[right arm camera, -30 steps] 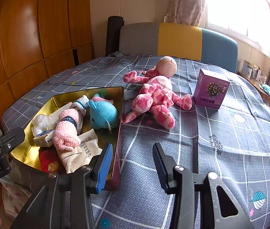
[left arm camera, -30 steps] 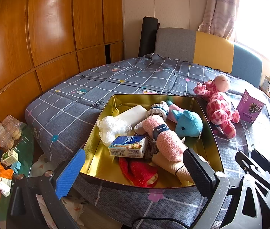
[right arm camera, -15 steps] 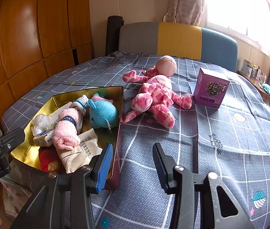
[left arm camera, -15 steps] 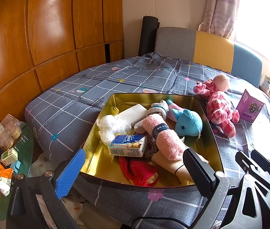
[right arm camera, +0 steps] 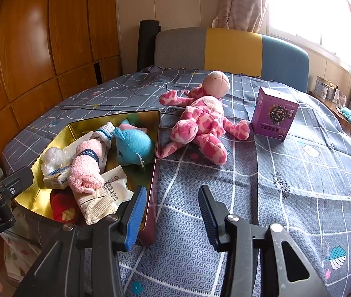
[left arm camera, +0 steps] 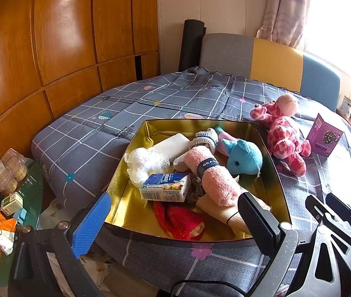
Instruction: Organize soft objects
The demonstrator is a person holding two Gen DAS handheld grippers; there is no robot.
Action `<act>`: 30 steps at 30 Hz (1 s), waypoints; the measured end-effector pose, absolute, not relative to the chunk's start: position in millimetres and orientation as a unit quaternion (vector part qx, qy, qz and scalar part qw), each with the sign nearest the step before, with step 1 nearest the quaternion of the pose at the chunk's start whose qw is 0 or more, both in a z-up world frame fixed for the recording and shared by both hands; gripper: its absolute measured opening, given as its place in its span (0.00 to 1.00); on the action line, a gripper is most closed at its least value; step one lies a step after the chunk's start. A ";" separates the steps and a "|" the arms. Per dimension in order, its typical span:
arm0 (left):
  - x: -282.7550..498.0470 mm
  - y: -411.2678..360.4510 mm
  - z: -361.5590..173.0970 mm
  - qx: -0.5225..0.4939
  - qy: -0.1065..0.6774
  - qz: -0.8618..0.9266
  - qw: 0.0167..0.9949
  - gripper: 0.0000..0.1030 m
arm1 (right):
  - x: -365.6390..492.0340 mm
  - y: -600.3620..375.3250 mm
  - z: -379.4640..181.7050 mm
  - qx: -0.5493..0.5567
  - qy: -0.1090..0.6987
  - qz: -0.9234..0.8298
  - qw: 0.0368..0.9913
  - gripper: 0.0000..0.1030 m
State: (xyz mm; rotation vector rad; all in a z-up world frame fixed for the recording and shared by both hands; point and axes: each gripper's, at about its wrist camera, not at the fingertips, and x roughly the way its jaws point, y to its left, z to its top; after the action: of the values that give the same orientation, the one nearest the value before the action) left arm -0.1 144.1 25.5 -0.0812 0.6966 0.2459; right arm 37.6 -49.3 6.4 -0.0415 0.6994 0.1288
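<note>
Left gripper (left arm camera: 175,219): fingers spread wide, holding nothing, at the near rim of the gold tin (left arm camera: 135,146).
Right gripper (right arm camera: 173,212): fingers apart, empty, over the bedspread (right arm camera: 286,185) beside the tin.
Tin contents: pink rolled sock (left arm camera: 215,175), blue plush (left arm camera: 244,157), tissue pack (left arm camera: 165,188).
Beyond: pink giraffe plush (right arm camera: 200,121) lies on the bedspread, purple box (right arm camera: 274,112) near it.

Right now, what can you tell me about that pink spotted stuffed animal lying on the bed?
The pink plush toy looks like a soft giraffe-patterned animal: pale pink fabric with darker pink blotches, a plain rounded peach-pink head, and floppy stuffed limbs. It lies sprawled on the grey checked bedspread, head toward the headboard, limbs spread. It sits outside the gold tin, just beside its right wall, with one leg reaching toward that wall; whether they touch is unclear. The purple box stands close by another limb. Neither gripper touches it.
</note>
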 end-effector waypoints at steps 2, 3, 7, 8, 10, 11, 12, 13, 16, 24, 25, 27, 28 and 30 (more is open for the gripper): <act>0.3 144.4 25.5 -0.042 0.341 0.118 0.932 1.00 | 38.1 -49.2 6.2 -0.021 0.342 0.063 0.937 0.43; 0.1 144.5 25.7 -0.043 0.341 0.118 0.932 1.00 | 37.9 -49.0 5.6 -0.020 0.343 0.064 0.937 0.43; 0.7 144.2 25.0 -0.042 0.343 0.117 0.931 1.00 | 37.3 -48.9 5.9 -0.020 0.343 0.063 0.937 0.43; 0.8 144.2 24.8 -0.042 0.344 0.117 0.931 1.00 | 37.3 -48.9 5.8 -0.020 0.343 0.062 0.937 0.43; 1.4 144.0 23.8 -0.042 0.346 0.116 0.930 1.00 | 37.8 -49.7 5.8 -0.018 0.343 0.062 0.937 0.43; 2.0 143.6 23.2 -0.042 0.348 0.116 0.929 1.00 | 38.7 -50.3 5.8 -0.017 0.343 0.061 0.937 0.43; 2.1 143.2 22.7 -0.041 0.349 0.115 0.929 1.00 | 38.6 -50.7 5.3 -0.016 0.344 0.061 0.937 0.43; 2.5 142.8 21.9 -0.039 0.350 0.115 0.929 1.00 | 39.1 -51.2 5.3 -0.017 0.345 0.061 0.937 0.43; 3.6 141.1 20.3 -0.038 0.353 0.113 0.928 1.00 | 39.7 -54.5 6.0 -0.014 0.344 0.057 0.937 0.43; 5.9 128.0 23.0 -0.028 0.349 0.095 0.932 1.00 | 43.9 -65.7 6.4 -0.001 0.346 0.047 0.937 0.43; 6.8 126.2 23.7 -0.029 0.349 0.091 0.932 1.00 | 44.4 -66.8 5.9 0.000 0.347 0.047 0.937 0.43; 8.0 123.2 24.4 -0.030 0.350 0.085 0.932 1.00 | 45.0 -69.0 5.2 0.002 0.349 0.045 0.936 0.43; 8.8 121.5 23.8 -0.029 0.351 0.084 0.932 1.00 | 45.0 -69.9 4.9 0.002 0.349 0.045 0.936 0.43; 10.8 118.9 22.1 -0.025 0.355 0.083 0.931 1.00 | 45.3 -71.8 4.8 0.002 0.350 0.043 0.936 0.42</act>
State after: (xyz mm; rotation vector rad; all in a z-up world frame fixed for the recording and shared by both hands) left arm 10.8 118.9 22.1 -0.0514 0.7269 0.1702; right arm 45.3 -71.8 4.8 0.0038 0.7150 0.0869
